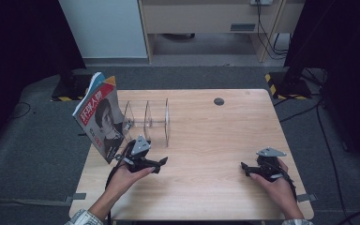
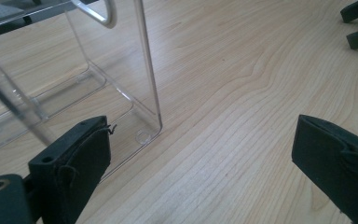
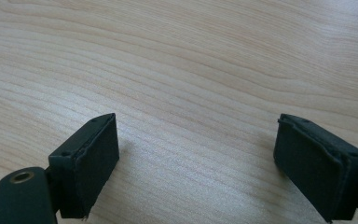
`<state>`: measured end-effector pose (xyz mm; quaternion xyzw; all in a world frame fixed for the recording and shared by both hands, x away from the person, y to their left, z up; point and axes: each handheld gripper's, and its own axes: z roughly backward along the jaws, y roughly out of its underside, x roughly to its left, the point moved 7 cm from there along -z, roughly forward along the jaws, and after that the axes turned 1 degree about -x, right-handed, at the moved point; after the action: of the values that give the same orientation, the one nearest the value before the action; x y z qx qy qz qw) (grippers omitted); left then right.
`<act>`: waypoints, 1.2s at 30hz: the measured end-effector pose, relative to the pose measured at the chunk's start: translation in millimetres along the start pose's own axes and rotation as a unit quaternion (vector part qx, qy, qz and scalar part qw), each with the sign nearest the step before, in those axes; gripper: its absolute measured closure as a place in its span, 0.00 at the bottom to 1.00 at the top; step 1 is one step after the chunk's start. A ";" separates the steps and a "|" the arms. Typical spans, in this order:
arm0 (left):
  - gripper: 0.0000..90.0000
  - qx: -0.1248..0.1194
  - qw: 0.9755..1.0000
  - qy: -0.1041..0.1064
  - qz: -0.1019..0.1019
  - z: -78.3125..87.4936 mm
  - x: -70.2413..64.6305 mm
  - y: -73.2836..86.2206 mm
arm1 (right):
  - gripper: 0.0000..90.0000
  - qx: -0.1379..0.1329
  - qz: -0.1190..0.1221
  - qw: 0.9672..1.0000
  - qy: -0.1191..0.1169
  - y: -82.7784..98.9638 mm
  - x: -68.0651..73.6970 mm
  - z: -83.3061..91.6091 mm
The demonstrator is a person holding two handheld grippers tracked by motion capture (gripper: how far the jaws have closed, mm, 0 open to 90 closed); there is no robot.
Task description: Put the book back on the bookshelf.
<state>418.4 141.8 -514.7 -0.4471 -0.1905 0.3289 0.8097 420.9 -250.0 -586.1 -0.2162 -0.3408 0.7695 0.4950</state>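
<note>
One red-covered magazine with a portrait [image 1: 99, 123] leans in the left end of one clear acrylic divider rack [image 1: 155, 119] on the light wooden table [image 1: 206, 136]. Two grippers rest low on the table: the left gripper [image 1: 161, 162], just beside the rack, and the right gripper [image 1: 243, 168], well apart; both have jaws spread wide and hold nothing.

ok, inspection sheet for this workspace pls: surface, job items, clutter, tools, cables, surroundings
Surface: wooden table, dark round hole near the far edge.
Job's things: magazine stands tilted at the left end of a clear rack.
Clutter: nothing seen.
Grippers: left tool open, empty, beside the rack; right tool open, empty, over bare wood.
Cables: black cables on the floor at right.
Surroundings: grey carpet, dark stands, cabinet behind.
</note>
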 end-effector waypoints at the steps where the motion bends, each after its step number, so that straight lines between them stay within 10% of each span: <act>1: 0.04 -0.001 1.000 0.001 0.000 -1.5 -1.6 -1.4 | 0.16 0.000 0.000 1.000 0.000 0.0 0.0 0.0; 36: 0.05 0.046 0.996 0.062 -0.037 -64.7 -66.7 -15.2 | 0.16 -0.002 0.000 1.000 -0.001 1.2 1.1 1.2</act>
<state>415.5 50.3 -536.9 -0.4214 -0.1404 0.2790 0.8514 418.9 -249.6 -586.2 -0.2161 -0.3427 0.7691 0.4944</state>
